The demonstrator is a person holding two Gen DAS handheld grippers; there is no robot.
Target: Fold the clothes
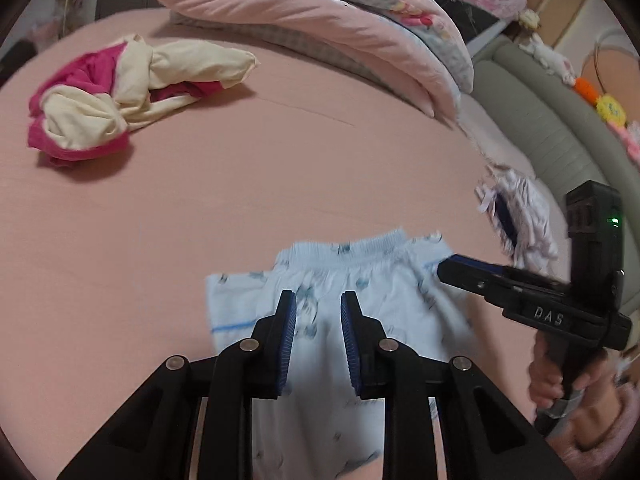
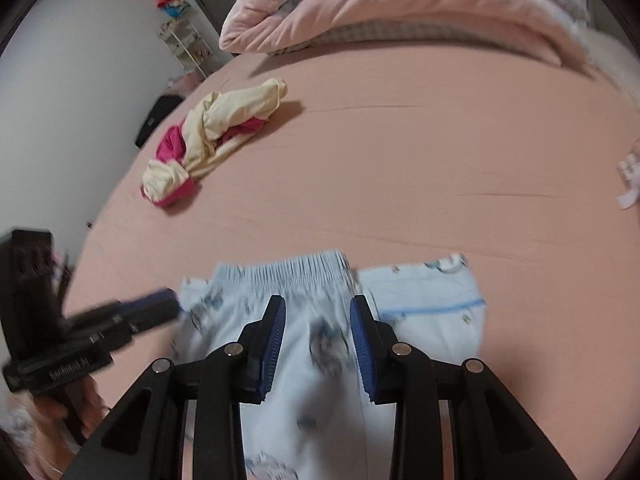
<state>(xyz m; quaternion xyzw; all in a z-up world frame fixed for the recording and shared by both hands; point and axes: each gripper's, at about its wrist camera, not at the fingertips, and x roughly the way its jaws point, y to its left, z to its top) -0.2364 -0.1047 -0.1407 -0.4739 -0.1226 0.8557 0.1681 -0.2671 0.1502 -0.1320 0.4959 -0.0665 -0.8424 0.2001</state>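
Observation:
Light blue printed pants (image 1: 360,292) lie on the pink bed sheet (image 1: 200,208), elastic waistband away from me; they also show in the right wrist view (image 2: 316,320). My left gripper (image 1: 319,308) is open and empty, hovering over the pants just below the waistband. My right gripper (image 2: 318,312) is open and empty over the same pants. In the left wrist view the right gripper (image 1: 448,268) reaches in from the right, its tip at the waistband's right corner. In the right wrist view the left gripper (image 2: 168,300) sits at the pants' left edge, blurred.
A crumpled cream and magenta garment (image 1: 112,96) lies at the far left of the bed (image 2: 208,140). A folded pink quilt (image 1: 340,20) lies along the far side. A small white lilac cloth (image 1: 520,220) lies at the right, near a grey padded headboard (image 1: 552,112).

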